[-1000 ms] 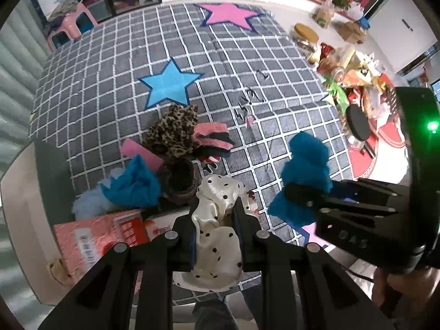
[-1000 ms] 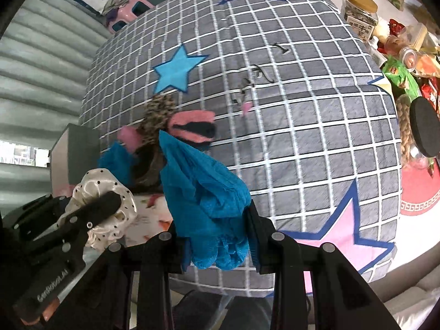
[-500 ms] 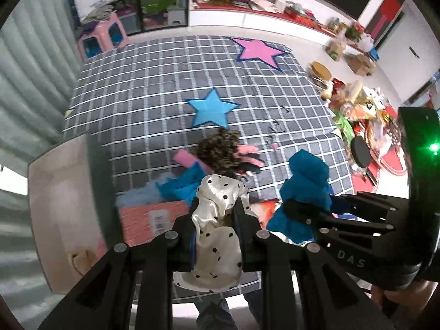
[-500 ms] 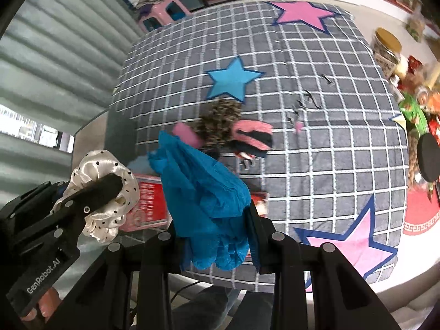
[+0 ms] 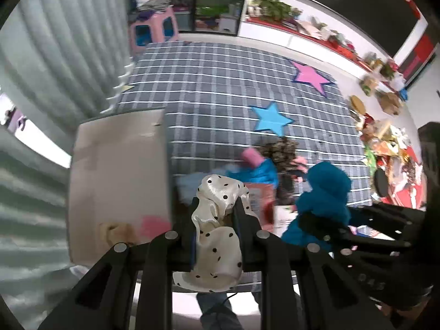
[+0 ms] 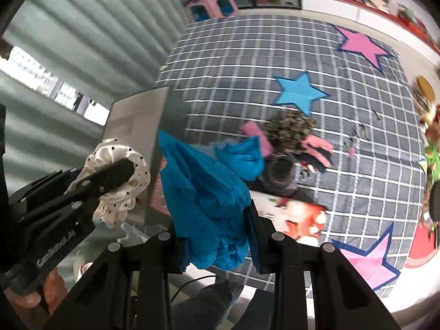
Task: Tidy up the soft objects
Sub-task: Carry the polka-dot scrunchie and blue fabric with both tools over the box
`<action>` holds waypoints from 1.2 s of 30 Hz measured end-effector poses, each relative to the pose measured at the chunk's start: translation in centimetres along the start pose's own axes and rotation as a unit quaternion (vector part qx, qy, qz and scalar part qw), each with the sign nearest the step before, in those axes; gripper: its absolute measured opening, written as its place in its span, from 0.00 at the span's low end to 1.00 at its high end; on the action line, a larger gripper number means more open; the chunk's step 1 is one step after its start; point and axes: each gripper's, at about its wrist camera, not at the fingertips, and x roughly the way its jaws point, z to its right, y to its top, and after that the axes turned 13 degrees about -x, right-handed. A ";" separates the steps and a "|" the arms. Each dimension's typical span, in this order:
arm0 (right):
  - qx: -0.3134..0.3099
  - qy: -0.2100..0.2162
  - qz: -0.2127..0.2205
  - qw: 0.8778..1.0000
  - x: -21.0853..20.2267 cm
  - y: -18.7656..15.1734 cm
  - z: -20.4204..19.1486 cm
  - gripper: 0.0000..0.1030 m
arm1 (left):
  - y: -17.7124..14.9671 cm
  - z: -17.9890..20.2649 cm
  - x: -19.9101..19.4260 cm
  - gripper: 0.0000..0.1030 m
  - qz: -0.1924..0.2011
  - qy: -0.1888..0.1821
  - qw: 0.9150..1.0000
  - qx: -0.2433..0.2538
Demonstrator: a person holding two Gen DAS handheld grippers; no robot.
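My left gripper (image 5: 216, 209) is shut on a cream polka-dot scrunchie (image 5: 217, 236), held high above the table; it also shows in the right wrist view (image 6: 118, 184). My right gripper (image 6: 217, 220) is shut on a blue fluffy cloth (image 6: 209, 200), seen in the left wrist view (image 5: 321, 203) to the right of the scrunchie. An open cardboard box (image 5: 118, 176) stands at the left, holding a beige item (image 5: 115, 231) and a pink item (image 5: 154, 224). A pile of soft things lies on the table: a leopard-print piece (image 6: 291, 129), pink pieces (image 6: 316, 148) and a blue cloth (image 6: 242, 159).
The grey checked tablecloth (image 5: 220, 88) with blue (image 5: 271, 119) and pink stars (image 5: 312, 77) covers the table. Red printed packets (image 6: 305, 220) lie by the pile. Jars and snacks (image 5: 385, 137) crowd the floor at right. A pink stool (image 5: 154, 31) stands beyond the table.
Both grippers have risen and swung left with their loads. The cardboard box now fills the left of both views and the pile looks smaller and farther right.
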 end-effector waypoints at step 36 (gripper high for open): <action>-0.133 0.013 -0.032 0.991 3.8 3.6 -11.5 0.33 | -1.4 -13.0 -2.0 0.23 0.025 0.028 0.991 -0.128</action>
